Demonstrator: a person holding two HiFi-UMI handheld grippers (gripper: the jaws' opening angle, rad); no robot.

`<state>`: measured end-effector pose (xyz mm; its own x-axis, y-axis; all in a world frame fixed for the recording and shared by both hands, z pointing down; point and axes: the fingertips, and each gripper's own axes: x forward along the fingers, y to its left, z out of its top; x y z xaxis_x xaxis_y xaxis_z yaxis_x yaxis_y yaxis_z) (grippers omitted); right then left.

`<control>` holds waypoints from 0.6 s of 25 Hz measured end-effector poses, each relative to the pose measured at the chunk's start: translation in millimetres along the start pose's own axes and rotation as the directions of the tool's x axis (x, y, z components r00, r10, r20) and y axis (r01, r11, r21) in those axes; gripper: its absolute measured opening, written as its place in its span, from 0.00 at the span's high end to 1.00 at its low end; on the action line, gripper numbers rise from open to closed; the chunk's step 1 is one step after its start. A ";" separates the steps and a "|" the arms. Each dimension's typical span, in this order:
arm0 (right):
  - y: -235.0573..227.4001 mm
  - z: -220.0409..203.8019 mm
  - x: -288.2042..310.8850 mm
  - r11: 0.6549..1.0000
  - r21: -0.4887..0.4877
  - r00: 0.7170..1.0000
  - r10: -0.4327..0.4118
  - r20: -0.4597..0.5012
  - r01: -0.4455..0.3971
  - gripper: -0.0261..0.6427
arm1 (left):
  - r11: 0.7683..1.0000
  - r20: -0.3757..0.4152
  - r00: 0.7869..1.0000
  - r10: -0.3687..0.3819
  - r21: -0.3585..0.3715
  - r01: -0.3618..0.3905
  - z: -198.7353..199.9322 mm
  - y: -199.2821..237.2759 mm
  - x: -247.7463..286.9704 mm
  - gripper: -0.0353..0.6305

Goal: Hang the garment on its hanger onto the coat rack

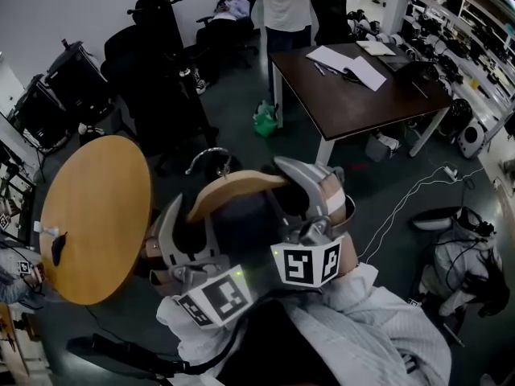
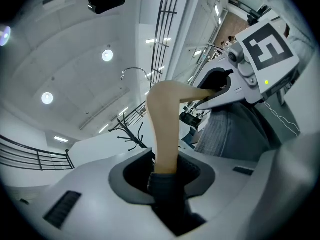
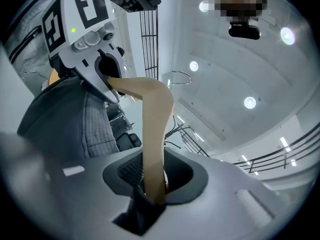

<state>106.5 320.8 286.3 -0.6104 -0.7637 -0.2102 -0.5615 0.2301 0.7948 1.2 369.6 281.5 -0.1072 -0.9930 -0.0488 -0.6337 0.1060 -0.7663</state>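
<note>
Clamping the wooden hanger (image 1: 233, 190) at both shoulders, left claw (image 1: 191, 233) and right claw (image 1: 318, 201) hold it mid-frame, garment (image 1: 245, 219) draped beneath. Upper left stands the coat rack (image 1: 157, 6), well apart; tilt on the carry and the garment may slip.

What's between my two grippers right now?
The wooden hanger bridges them. The left gripper and right gripper each clamp one arm, with the garment draped beneath. It's clearest in the head view.

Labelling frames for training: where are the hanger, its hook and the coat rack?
hanger (image 1: 233, 188), head view, middle of the wooden bar.
hook (image 2: 134, 69), left gripper view, top of its curve.
coat rack (image 1: 171, 6), head view, upper pole.
</note>
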 end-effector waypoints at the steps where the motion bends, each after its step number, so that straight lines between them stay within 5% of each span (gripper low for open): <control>1: 0.5 -2.4 -1.9 1.000 0.002 1.000 0.006 0.003 -0.006 0.82 | 1.000 -0.007 1.000 0.001 -0.001 -0.001 0.5 -3.2 -1.0 0.79; 9: 3.6 -27.5 12.5 0.999 0.023 0.999 0.032 0.005 -0.032 0.82 | 1.000 -0.039 0.999 -0.011 -0.001 0.011 -3.6 -18.6 21.6 0.79; 15: 5.5 -52.6 73.4 1.000 0.021 1.000 0.023 -0.012 -0.023 0.82 | 1.000 -0.029 0.999 -0.024 0.001 0.024 -21.5 -11.5 86.9 0.79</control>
<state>88.0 234.2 305.2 -0.6167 -0.7651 -0.1853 -0.5594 0.2602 0.7870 -17.4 283.2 299.8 -0.1141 -0.9934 -0.0124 -0.6355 0.0826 -0.7677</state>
